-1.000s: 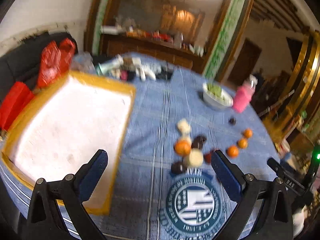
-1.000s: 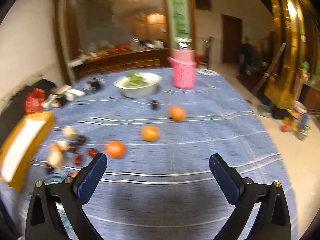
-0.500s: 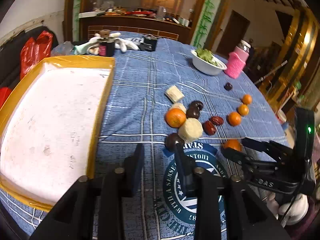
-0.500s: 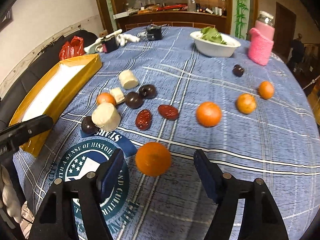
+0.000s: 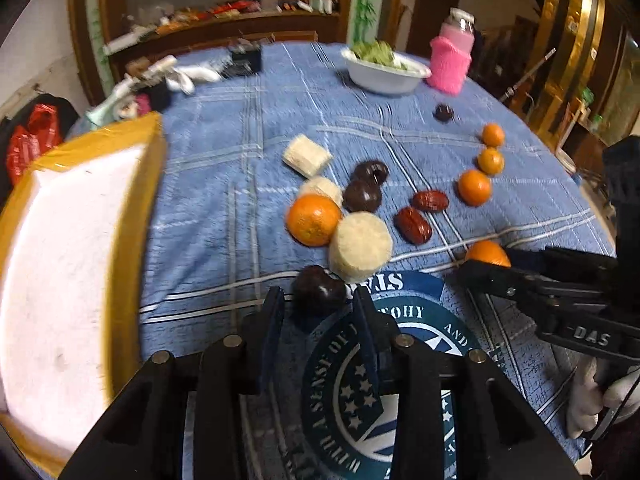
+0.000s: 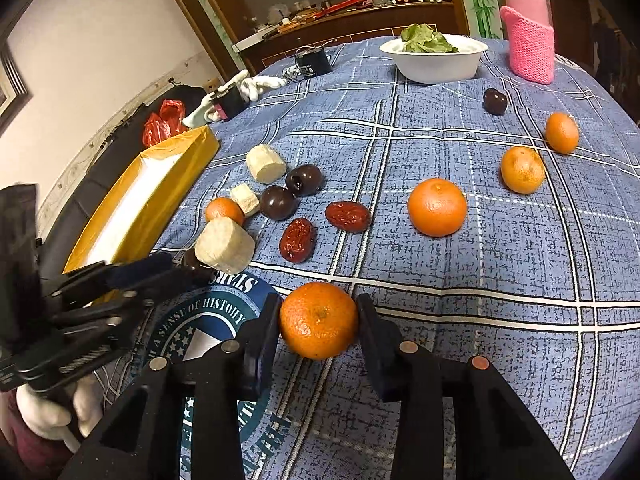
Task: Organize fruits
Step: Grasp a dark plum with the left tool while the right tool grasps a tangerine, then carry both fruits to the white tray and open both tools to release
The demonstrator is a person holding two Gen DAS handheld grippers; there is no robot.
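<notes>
right hand-held gripper (image 6: 318, 312) has its jaws closed against both sides of a tangerine (image 6: 318, 320) near the table's (image 6: 520, 340) front edge. left hand-held gripper (image 5: 318, 306) stands half open around a dark plum (image 5: 318, 290), pads not clearly touching it. both are at the picking step; next, i judge, comes lifting and carrying to the yellow-rimmed tray (image 5: 152, 208) on the left.
</notes>
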